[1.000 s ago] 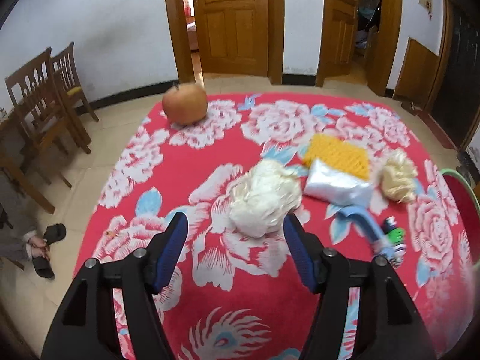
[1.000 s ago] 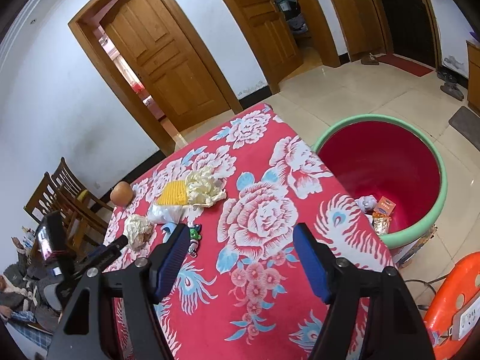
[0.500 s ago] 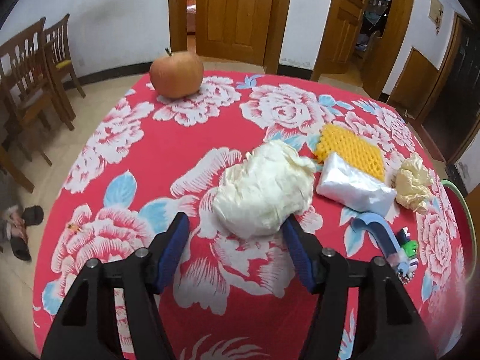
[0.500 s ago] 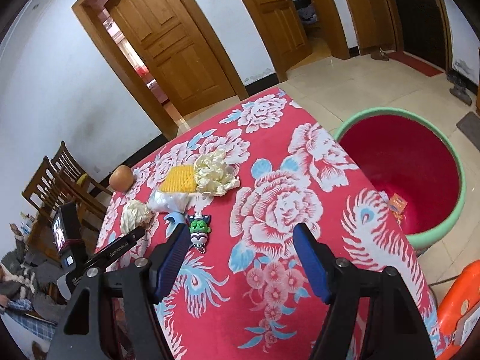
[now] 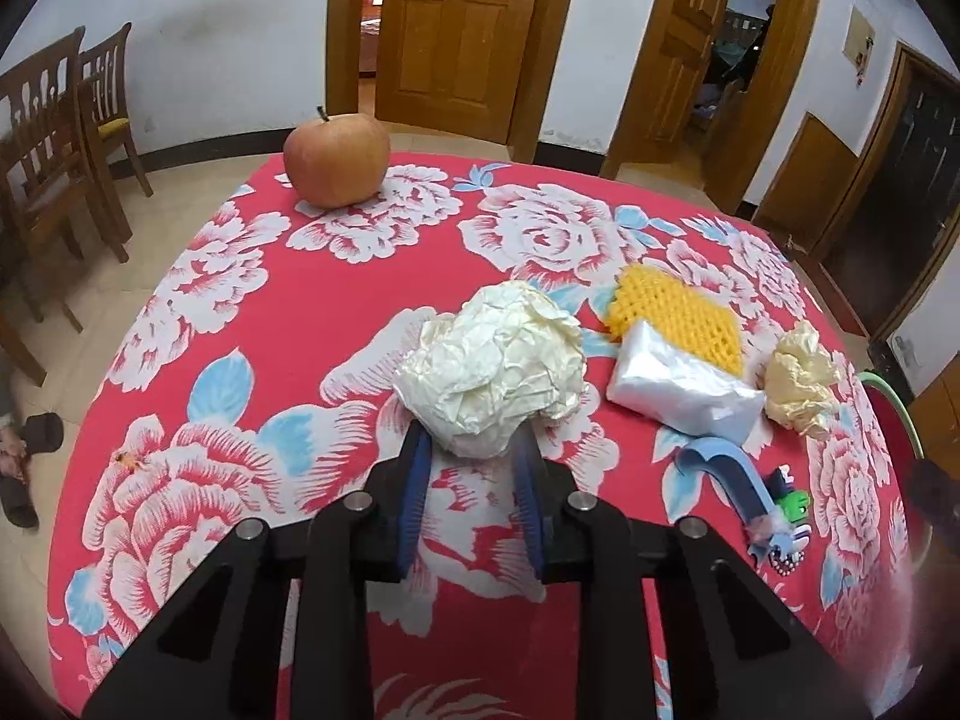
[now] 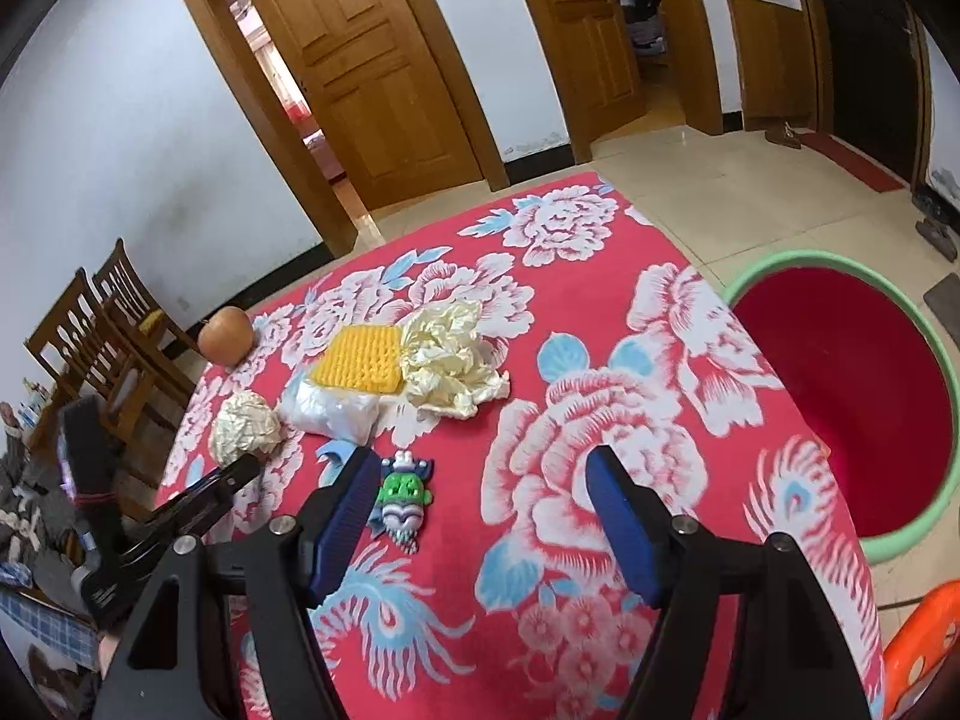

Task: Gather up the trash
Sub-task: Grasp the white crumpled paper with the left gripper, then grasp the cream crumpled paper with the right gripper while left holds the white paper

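Left gripper [image 5: 471, 450]: fingers just drawn in, now clenched on the near end of the crumpled white paper ball [image 5: 495, 369], resting on the red flowered desk [image 5: 252, 300]. Best lifted straight up, squeeze kept gentle so the wad does not slip, then carried right toward the red basin [image 6: 840, 396] beside the desk. Right gripper [image 6: 480, 498]: fingers released, nothing between them, toy [image 6: 405, 495] just beside the left one. Counted left to right ahead of the left fingers: one apple [image 5: 336, 159], one paper ball, one yellow foam net [image 5: 675, 309], one white packet [image 5: 678, 387], one cream wad [image 5: 801, 378], one basin.
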A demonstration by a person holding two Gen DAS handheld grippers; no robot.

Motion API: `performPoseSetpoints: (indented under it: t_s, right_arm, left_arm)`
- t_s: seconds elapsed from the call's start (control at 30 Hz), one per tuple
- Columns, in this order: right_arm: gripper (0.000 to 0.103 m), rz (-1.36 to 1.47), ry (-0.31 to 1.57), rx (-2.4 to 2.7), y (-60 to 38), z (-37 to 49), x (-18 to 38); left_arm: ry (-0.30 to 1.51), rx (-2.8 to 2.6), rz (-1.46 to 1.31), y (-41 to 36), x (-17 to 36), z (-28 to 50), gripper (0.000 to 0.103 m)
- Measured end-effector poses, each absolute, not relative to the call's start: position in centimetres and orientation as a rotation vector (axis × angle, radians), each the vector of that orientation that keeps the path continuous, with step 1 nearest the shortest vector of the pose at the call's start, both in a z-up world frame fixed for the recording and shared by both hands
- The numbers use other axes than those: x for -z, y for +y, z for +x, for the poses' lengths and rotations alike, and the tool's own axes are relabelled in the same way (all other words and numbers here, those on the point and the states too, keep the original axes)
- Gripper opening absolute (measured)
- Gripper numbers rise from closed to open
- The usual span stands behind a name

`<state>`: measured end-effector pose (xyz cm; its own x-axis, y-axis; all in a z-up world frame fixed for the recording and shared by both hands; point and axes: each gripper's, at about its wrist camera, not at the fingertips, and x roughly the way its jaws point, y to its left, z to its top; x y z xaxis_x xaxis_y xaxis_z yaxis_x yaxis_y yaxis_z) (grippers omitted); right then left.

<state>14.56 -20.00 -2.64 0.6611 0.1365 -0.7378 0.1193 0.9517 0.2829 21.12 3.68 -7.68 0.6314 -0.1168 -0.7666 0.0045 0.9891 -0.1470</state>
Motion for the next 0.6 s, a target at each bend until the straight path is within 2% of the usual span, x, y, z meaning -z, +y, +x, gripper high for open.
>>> performPoseSetpoints:
  t_s: [0.57, 0.6]
  right_arm:
    - [0.073, 0.237, 0.936, 0.090, -17.3, 20.9, 6.3]
    - [0.070, 0.233, 0.933, 0.093, -17.1, 21.2, 6.4]
  left_arm:
    - [0.843, 0.153, -0.271, 5.7, 6.3, 20.0, 0.025]
    - [0.843, 0.151, -0.275, 5.8, 6.3, 20.0, 0.025]
